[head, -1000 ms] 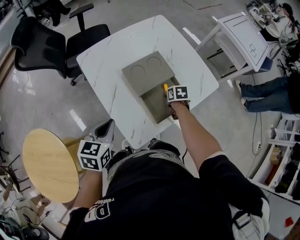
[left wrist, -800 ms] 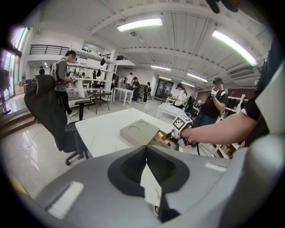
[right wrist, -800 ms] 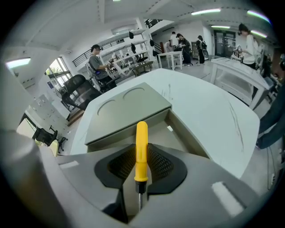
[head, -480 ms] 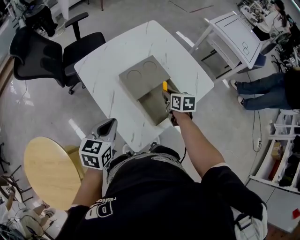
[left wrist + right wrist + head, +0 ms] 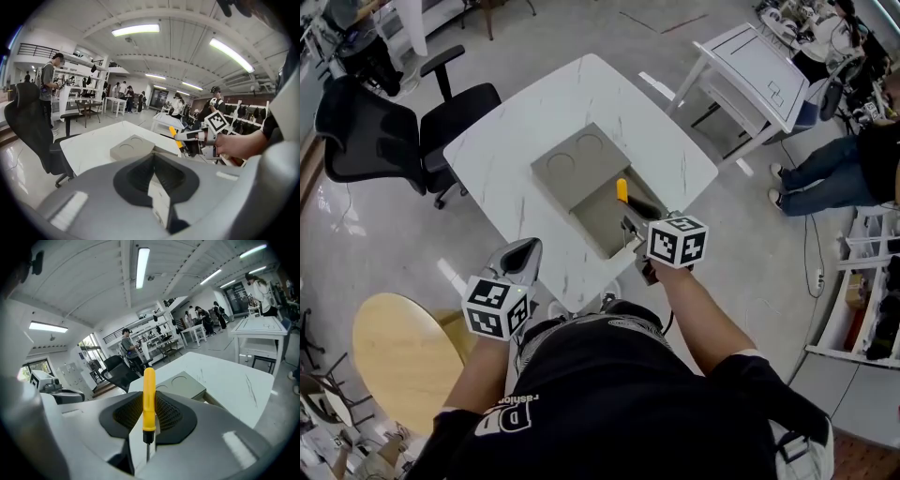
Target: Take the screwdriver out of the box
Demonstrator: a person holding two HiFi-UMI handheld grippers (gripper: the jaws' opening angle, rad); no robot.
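The screwdriver (image 5: 622, 191) has a yellow handle and is held above the front right of the grey box (image 5: 578, 157), clear of its open tray (image 5: 602, 215). My right gripper (image 5: 632, 226) is shut on its shaft. In the right gripper view the yellow handle (image 5: 149, 398) stands upright between the jaws of the right gripper (image 5: 147, 439), with the box (image 5: 185, 383) beyond it. My left gripper (image 5: 517, 255) hovers off the table's near edge, shut and holding nothing. In the left gripper view the left gripper (image 5: 157, 197) faces the box (image 5: 132, 147) and the screwdriver (image 5: 173, 132).
The box lies on a white marble table (image 5: 511, 155). A black office chair (image 5: 384, 122) stands at the left, a round wooden table (image 5: 401, 361) at the lower left, and a white desk (image 5: 761, 64) at the upper right. A seated person's legs (image 5: 825, 178) are at the right.
My right gripper has lifted the screwdriver out of the box's tray and drawn it back toward me. The left gripper has come up a little nearer the table edge.
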